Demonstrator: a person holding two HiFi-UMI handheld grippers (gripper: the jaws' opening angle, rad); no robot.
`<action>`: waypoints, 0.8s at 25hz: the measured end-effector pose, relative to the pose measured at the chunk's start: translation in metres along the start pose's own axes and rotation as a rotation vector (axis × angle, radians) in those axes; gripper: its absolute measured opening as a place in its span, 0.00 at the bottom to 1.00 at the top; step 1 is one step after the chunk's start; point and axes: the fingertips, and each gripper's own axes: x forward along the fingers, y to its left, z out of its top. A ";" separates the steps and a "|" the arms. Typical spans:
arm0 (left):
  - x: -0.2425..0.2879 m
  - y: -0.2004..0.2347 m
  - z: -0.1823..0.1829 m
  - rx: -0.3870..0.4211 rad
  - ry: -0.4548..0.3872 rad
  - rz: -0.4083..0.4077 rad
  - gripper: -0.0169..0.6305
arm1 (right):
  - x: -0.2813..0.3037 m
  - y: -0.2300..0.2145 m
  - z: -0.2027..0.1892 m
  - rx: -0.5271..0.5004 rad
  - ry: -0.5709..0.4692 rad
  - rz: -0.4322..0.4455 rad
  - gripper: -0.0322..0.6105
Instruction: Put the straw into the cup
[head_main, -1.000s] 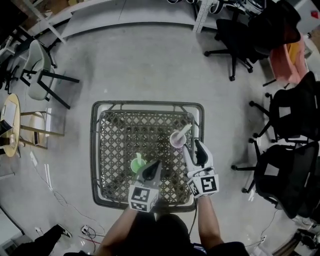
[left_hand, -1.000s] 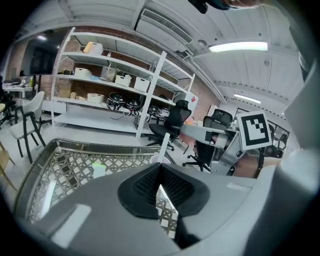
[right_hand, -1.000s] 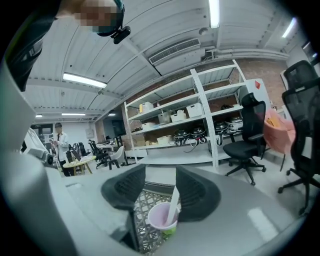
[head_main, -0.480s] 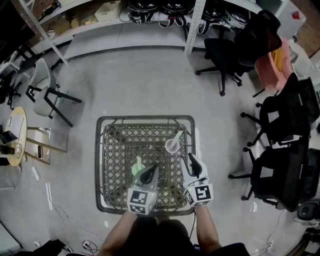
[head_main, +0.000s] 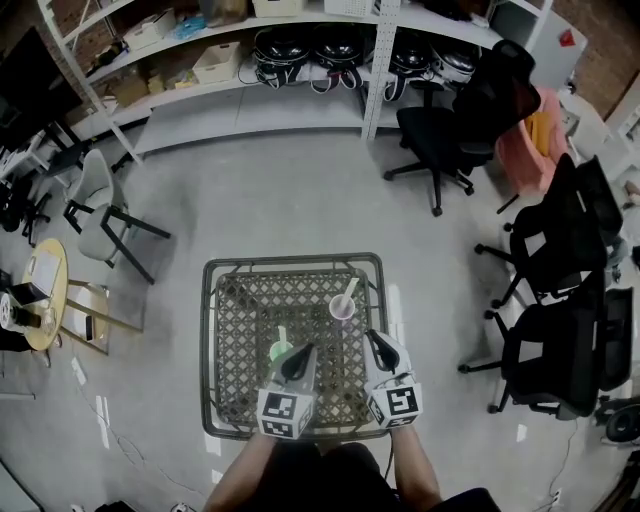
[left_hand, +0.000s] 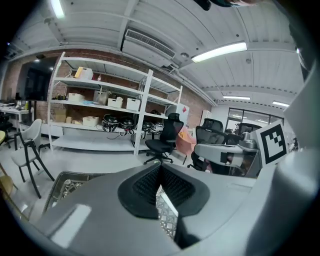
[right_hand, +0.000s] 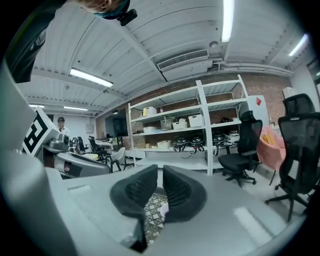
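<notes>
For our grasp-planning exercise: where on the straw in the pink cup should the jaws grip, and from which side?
Probably the upper part of the straw, clear above the rim of the pink cup. It leans toward the far right, so come from above on the near side, jaws closing across its thin shaft.

Workshop-lab space — bare concrete floor (head_main: 290, 190); metal shelving (head_main: 300, 40) stacked with boxes (head_main: 218, 62); brick back wall (right_hand: 270, 85); black office chairs (head_main: 450, 130) — strip lights (left_hand: 219, 51) and air unit (left_hand: 150, 42) overhead.
</notes>
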 end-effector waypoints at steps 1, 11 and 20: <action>-0.002 -0.001 0.002 0.003 -0.001 0.000 0.03 | -0.003 0.001 0.002 -0.004 0.001 -0.001 0.10; -0.030 -0.015 0.013 0.035 -0.029 0.008 0.03 | -0.041 0.012 0.010 -0.017 0.000 -0.016 0.06; -0.047 -0.022 0.008 0.048 -0.021 0.019 0.03 | -0.063 0.026 0.004 0.002 0.009 -0.003 0.05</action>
